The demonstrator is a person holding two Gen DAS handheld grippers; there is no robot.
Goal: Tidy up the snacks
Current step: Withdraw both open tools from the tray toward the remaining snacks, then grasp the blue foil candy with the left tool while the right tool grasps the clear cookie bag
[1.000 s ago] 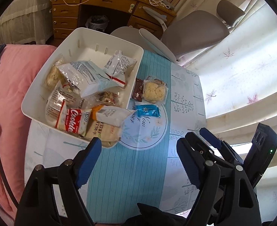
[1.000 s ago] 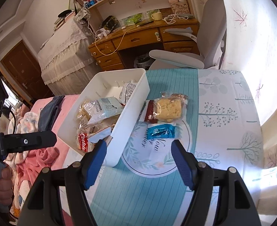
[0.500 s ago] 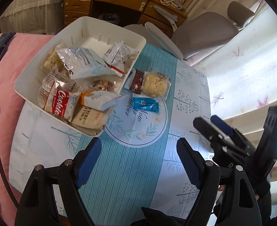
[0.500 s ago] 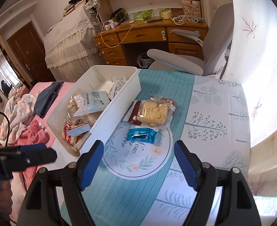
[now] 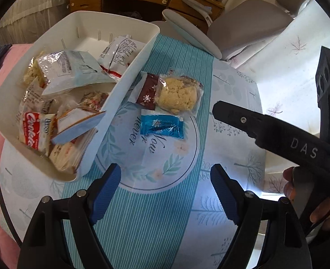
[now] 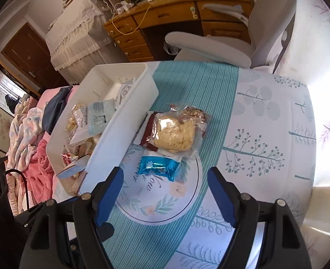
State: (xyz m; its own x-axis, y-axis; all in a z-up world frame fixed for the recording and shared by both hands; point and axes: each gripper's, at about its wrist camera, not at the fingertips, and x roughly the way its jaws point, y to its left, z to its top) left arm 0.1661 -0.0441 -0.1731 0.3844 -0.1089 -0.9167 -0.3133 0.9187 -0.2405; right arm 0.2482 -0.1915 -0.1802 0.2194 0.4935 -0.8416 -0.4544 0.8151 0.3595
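- We see bare table (image 6: 265, 121) along its right edge and across the near end, open for a gripper.
- Along the left edge the white bin (image 6: 120, 121) walls that side off.
- Just beside its wall lie the cookie pack (image 6: 176, 132), brown packet (image 6: 150, 130) and blue packet (image 6: 159, 165), crowding the middle.

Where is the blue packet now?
In both views the blue packet lies on the table, right of the white bin, just below the cookie bag.
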